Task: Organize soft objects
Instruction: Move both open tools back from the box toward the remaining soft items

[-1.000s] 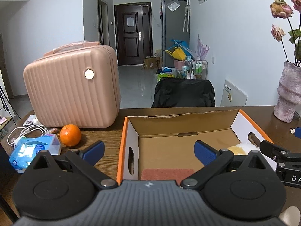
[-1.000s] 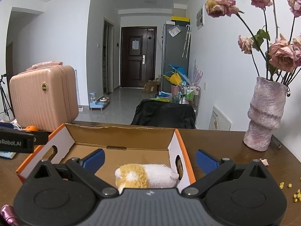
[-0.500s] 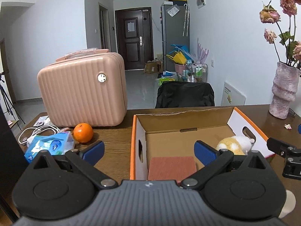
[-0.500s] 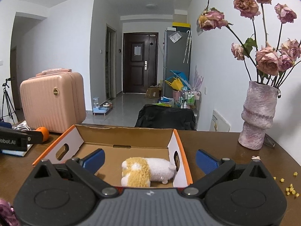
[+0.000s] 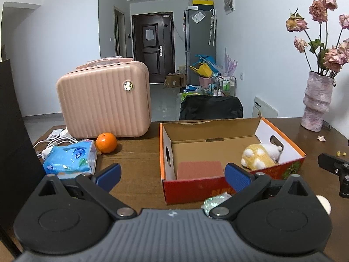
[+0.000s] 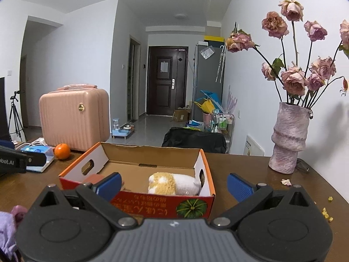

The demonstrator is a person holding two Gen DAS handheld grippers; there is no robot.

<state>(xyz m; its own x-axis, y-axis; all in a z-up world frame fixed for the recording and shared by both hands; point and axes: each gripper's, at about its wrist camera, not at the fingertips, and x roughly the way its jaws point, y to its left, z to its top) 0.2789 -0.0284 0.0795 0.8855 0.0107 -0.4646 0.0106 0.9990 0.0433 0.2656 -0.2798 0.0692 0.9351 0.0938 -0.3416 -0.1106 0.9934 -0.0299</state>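
Left wrist view: we see the left gripper (image 5: 172, 173) with its blue-padded fingers (image 5: 108, 173) spread wide and nothing between them, held above the brown table (image 5: 137, 159). Ahead stands the open cardboard box (image 5: 218, 186), orange-rimmed with a red front wall. Inside it, a yellow-and-white plush toy (image 5: 260, 156) lies at the right end, against the white wall with the hand hole, and a flat pink pad (image 5: 199, 169) lies at the left front. A crumpled clear wrapper (image 5: 214, 200) lies on the table just before the box. To the left we note an orange (image 5: 106, 142), a blue tissue pack (image 5: 70, 158), a white cable (image 5: 52, 143) and a pink suitcase (image 5: 102, 102). A vase of dried roses (image 5: 317, 102) stands at far right, well apart from the box.

Right wrist view: we see the right gripper (image 6: 174, 185) likewise spread wide and holding nothing, in front of the same box (image 6: 152, 205), whose front shows a pumpkin picture. The plush toy (image 6: 173, 183) lies at the box's right end. A lilac soft item (image 6: 8, 229) shows at the lower left edge; we cannot tell what it is.
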